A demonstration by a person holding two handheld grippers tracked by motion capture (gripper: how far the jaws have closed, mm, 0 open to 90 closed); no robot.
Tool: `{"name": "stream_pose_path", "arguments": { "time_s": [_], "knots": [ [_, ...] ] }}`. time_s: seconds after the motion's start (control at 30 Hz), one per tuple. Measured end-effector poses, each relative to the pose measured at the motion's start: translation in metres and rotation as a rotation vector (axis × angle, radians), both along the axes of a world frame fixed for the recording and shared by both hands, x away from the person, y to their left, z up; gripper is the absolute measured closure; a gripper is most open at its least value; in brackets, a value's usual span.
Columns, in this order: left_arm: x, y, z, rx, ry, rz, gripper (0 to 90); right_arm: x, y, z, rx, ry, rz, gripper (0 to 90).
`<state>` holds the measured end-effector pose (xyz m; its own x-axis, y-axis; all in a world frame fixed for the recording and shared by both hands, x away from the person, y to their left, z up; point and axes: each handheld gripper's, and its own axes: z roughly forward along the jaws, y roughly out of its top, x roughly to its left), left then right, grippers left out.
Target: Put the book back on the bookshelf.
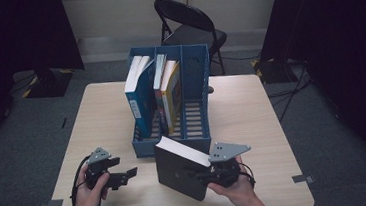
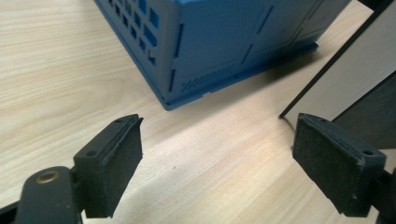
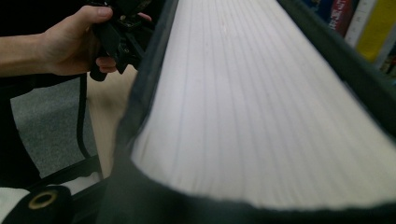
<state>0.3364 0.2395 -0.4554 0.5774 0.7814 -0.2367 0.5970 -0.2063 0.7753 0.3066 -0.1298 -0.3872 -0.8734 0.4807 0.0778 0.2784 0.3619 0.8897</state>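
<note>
The left hand (image 1: 89, 190) is seen low at the left of the pale wooden table (image 1: 253, 127), in front of the blue plastic book rack (image 1: 171, 101) and off to its left. It is wrapped around the black left gripper (image 1: 132, 172), which is pointed sideways toward the thick black book (image 1: 179, 171). In the left gripper view, its two black pads (image 2: 116, 163) are held wide apart with bare table between them. Nothing is held there.

The thick black book is stood tilted on the table, just in front of the rack's front wall. Its white page edges (image 1: 182, 150) are turned up.

The right hand (image 1: 231, 186) is placed in front of the rack, a little to its right. The black right gripper (image 1: 202, 174) is clamped on the book's right side. Its jaws are hidden by the book in the right gripper view, where the pages are blurred. The wrists are cut off at the bottom edge of the high view.
</note>
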Motion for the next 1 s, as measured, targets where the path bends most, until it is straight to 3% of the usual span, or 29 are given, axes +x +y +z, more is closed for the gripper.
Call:
{"name": "stream_pose_path", "arguments": {
  "time_s": [0.37,0.43,1.0],
  "knots": [
    [0.001,0.004,-0.003,0.008,0.012,0.004,15.7,-0.006,-0.019,0.001,-0.007,0.004,-0.027,53.0],
    [0.001,0.004,-0.003,0.014,0.005,0.026,15.7,-0.006,-0.023,0.001,-0.005,0.007,-0.04,53.0],
    [0.004,0.004,-0.006,0.015,0.026,0.053,15.7,-0.009,-0.056,0.003,-0.023,0.01,-0.087,53.0]
  ]
}}
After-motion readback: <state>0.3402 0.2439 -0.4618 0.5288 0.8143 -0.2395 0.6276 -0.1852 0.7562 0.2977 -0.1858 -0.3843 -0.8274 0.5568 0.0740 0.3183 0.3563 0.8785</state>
